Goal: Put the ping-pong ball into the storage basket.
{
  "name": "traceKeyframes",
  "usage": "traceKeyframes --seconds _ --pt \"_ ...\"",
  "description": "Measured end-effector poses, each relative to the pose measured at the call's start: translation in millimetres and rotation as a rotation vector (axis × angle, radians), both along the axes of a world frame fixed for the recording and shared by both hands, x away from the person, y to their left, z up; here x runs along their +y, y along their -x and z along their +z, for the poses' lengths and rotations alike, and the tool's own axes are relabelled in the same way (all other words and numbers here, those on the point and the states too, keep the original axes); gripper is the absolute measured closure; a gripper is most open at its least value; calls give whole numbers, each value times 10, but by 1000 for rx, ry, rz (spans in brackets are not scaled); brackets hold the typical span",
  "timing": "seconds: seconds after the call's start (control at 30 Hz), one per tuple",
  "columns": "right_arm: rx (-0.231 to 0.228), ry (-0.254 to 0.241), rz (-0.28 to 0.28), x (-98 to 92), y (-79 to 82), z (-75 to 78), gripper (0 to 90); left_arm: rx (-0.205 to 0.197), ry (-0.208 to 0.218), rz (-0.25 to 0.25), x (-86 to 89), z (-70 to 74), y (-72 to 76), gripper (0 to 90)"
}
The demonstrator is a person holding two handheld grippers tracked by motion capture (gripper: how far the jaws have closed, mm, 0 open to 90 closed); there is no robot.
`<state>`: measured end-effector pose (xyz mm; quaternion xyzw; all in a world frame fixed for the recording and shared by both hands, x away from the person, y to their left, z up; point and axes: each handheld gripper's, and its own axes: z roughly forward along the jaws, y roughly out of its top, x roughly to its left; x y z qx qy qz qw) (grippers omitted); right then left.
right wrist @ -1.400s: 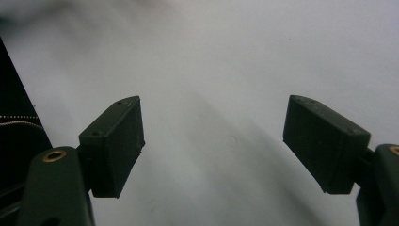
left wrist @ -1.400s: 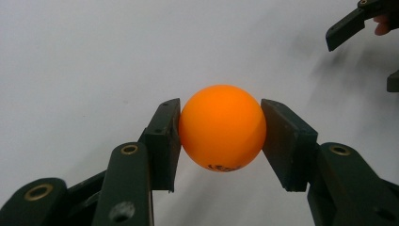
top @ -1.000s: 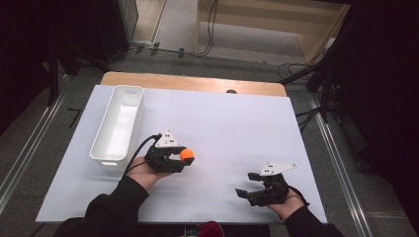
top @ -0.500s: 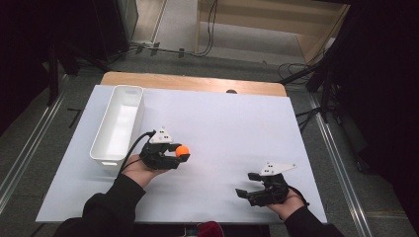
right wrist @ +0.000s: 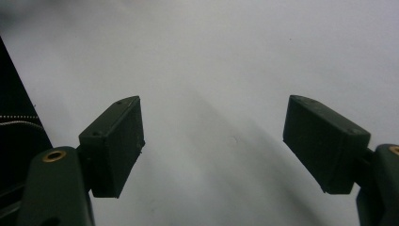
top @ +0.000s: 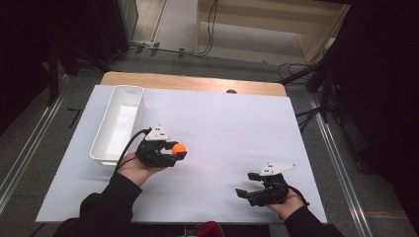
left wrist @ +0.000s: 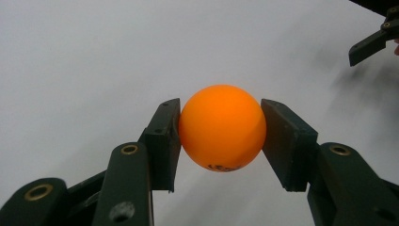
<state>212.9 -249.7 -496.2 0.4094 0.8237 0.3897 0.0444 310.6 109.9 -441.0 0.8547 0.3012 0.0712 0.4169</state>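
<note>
An orange ball [top: 179, 147] [left wrist: 221, 128] sits between the two black jaws of my left gripper [top: 177, 149] [left wrist: 221, 129], which is shut on it just right of the white bin [top: 106, 148]. The jaws press the ball from both sides above the white table sheet. My right gripper [top: 247, 185] [right wrist: 214, 146] stays near the front right of the table, open, with bare sheet between its fingers. One jaw tip of the right gripper [left wrist: 369, 44] shows far off at the top right of the left gripper view.
The long white bin lies along the left side of the white sheet [top: 222, 123]. A wooden table edge [top: 197, 84] runs along the back. Cables and stands lie on the floor around the table.
My left gripper with the ball has drifted slightly toward the left and nearer the bin. The right gripper has stayed put.
</note>
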Motion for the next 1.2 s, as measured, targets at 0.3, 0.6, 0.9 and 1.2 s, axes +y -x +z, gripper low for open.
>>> traceKeyframes --seconds 0.3,0.6,0.9,1.2 --pt "1 -1 -4 2 -1 0 195 -4 6 20 66 76 -26 507" --pt "0 -2 0 -2 -1 0 195 -11 1 35 115 137 -54 506" --pt "0 -1 -1 -1 -1 -1 195 -12 -7 46 165 200 -80 507" --pt "0 0 0 -1 -1 -1 195 -2 3 59 208 252 -113 506"
